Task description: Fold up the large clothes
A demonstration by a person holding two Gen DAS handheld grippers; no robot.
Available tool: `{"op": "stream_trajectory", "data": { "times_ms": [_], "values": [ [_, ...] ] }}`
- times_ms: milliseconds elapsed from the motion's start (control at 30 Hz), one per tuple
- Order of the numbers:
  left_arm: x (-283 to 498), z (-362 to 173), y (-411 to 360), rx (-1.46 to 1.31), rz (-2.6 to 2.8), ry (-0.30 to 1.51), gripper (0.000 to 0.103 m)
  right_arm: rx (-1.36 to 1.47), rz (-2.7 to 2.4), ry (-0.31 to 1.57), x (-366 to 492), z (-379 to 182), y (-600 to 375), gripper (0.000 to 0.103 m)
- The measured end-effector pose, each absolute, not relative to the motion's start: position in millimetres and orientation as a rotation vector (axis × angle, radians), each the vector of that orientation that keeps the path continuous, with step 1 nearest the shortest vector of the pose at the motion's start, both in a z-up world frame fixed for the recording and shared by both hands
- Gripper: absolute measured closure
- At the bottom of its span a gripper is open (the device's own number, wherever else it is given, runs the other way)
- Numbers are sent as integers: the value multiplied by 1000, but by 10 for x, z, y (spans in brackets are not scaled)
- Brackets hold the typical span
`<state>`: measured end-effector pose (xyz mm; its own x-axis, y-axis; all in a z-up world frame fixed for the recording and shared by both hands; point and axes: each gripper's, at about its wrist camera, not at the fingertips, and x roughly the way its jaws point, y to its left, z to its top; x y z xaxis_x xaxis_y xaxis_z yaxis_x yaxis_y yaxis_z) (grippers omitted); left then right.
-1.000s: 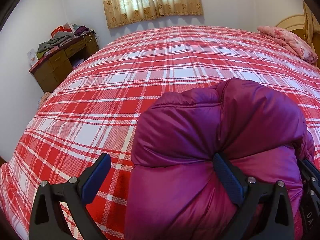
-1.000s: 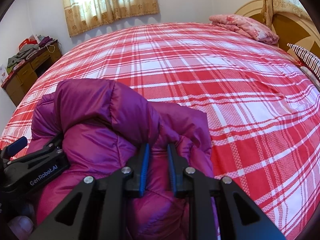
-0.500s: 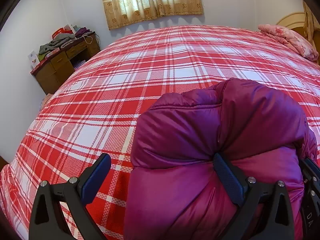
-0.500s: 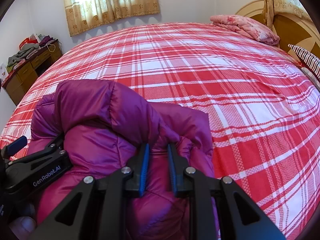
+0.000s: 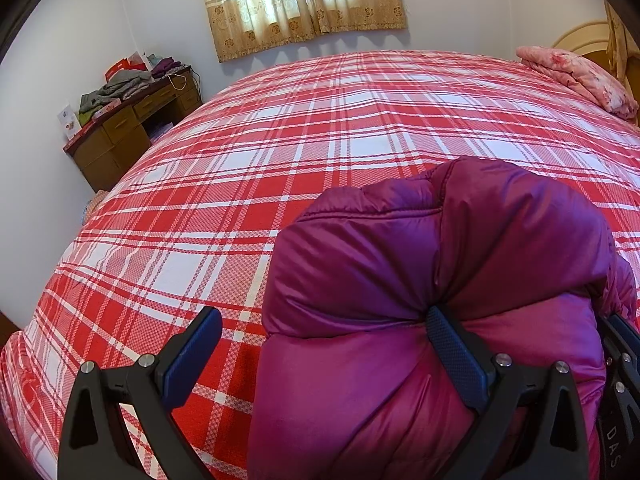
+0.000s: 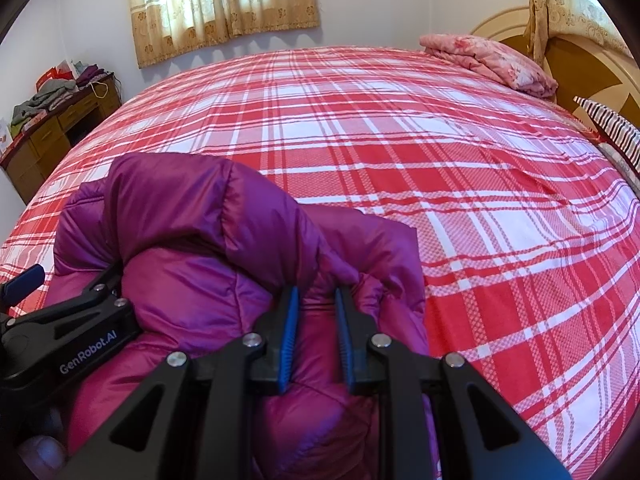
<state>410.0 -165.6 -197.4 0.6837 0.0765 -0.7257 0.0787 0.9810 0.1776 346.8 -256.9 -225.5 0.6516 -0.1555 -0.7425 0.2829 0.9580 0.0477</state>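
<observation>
Right wrist: jacket point(image 6: 208, 248) (purple) between tongs point(image 6: 316, 300)

Left gripper point(image 5: 324, 336): jaws spread wide, angled downward, one pad pressed into purple fabric.
Right gripper point(image 6: 316, 312): jaws nearly closed, pinching purple fabric, angled downward.

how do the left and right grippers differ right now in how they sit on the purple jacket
The left gripper stands wide open; the right gripper is nearly closed, pinching a fold of the jacket.
Only one left finger presses into the puffy fabric, while the other hangs over the plaid bedspread; both right fingers sit on the jacket.
Both are black with blue pads and work the same near side of the jacket.
</observation>
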Motion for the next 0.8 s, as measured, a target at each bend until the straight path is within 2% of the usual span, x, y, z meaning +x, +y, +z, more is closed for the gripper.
{"op": "stream_trajectory", "data": {
  "times_ms": [500,567,600,633,700,800],
  "values": [
    [4053,-1888,-1587,192,-60,839,1,233,-212,808,3419,-2254,-2657,80],
    [3877,-1736,-1421,178,-133,822,1,275,-169,802,3308,-2182,-2768,66],
    [3785,-1676,-1347,168,-156,803,1,288,-160,785,3206,-2124,-2813,41],
    [3664,-1618,-1243,154,-185,786,1,296,-159,757,3107,-2076,-2838,22],
    [3468,-1590,-1030,119,-239,773,1,293,-169,682,2856,-1978,-2912,21],
    [3350,-1687,-896,94,-274,799,1,307,-165,690,2704,-2016,-3013,22]
  ]
}}
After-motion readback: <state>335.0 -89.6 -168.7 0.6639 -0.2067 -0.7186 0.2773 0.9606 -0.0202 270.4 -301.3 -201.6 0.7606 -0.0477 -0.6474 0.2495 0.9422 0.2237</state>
